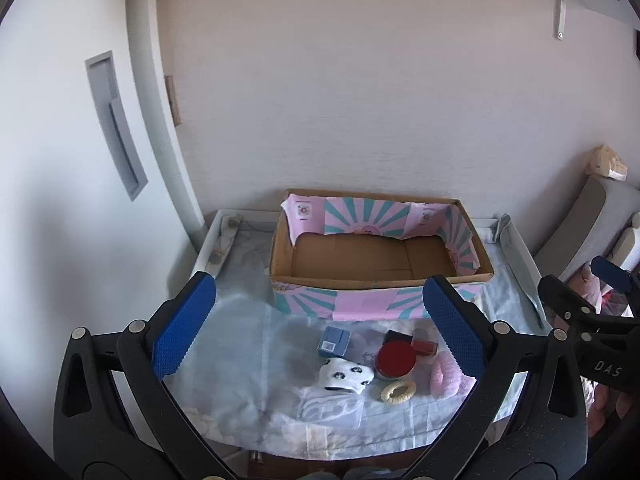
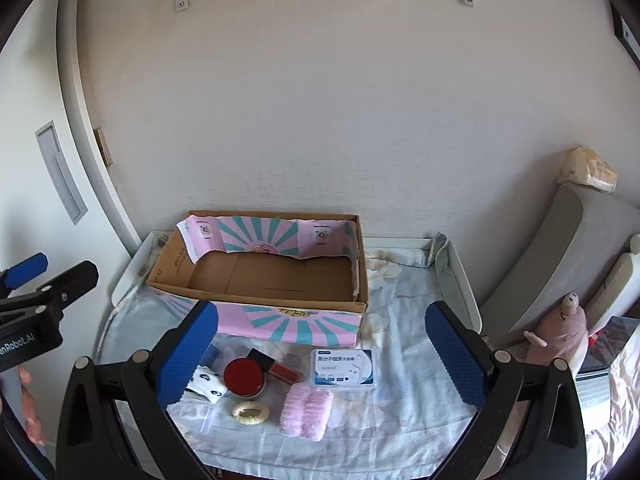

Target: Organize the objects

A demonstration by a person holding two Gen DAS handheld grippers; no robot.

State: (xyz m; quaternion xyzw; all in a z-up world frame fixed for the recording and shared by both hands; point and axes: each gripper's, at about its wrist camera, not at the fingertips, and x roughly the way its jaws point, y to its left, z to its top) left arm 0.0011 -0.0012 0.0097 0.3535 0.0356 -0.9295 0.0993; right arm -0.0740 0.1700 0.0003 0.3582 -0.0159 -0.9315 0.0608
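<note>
Both hand-held grippers hang wide open, holding nothing: the left hand-held gripper point(image 1: 320, 328) and the right hand-held gripper point(image 2: 322, 354). Nearest on the cloth-covered desk point(image 2: 400, 412) lie one pink fuzzy roll point(image 2: 306, 410), one cream ring point(image 2: 250, 413) and one patterned sock point(image 2: 207, 384). Just beyond sit one red-lidded jar point(image 2: 244, 377), one lip gloss point(image 2: 276, 366) and one white floss box point(image 2: 343, 367). Farthest, one open cardboard box point(image 2: 280, 320) stands against the wall.

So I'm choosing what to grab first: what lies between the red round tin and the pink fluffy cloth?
In the right wrist view, a cream ring lies low in the gap between the red tin and the pink cloth; the rest is bare sheet.
</note>
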